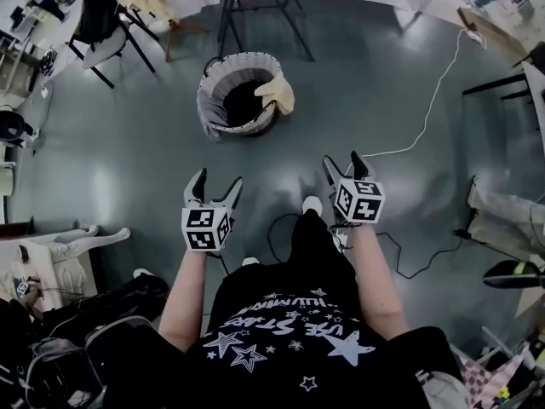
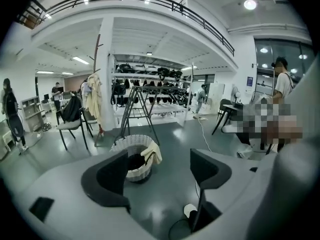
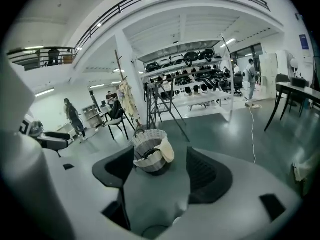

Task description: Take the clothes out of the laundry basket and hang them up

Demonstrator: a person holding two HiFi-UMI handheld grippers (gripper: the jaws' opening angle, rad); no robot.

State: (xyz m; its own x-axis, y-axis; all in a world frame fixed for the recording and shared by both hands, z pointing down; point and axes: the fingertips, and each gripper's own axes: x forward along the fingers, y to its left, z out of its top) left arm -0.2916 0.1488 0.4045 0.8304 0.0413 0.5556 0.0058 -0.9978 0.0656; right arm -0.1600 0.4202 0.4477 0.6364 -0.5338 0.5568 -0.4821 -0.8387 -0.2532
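Head view shows the laundry basket (image 1: 223,73) standing upright on the grey floor (image 1: 375,83), round mouth facing up and its axis vertical, well ahead of both grippers and near the feet of the drying rack (image 1: 255,7) at the floor's far edge. A cream garment (image 1: 278,94) hangs over the basket's right rim, its length running down the outside wall, and dark clothes (image 1: 243,102) lie inside. Only this view shows the white cable (image 1: 430,100) snaking over the floor to the right. The left gripper (image 1: 217,180) and the right gripper (image 1: 341,160) are held side by side, both pointing toward the basket and tipped downward. The left gripper view gives the basket side-on, the woven wall and the draped garment showing, with a chair (image 2: 70,126) and the clothes hanging from the rack behind it, which the head view barely gives. In that view the left gripper's jaws are spread wide with only floor and the distant basket between them. The right gripper view shows the same: jaws wide apart, nothing held or touched.
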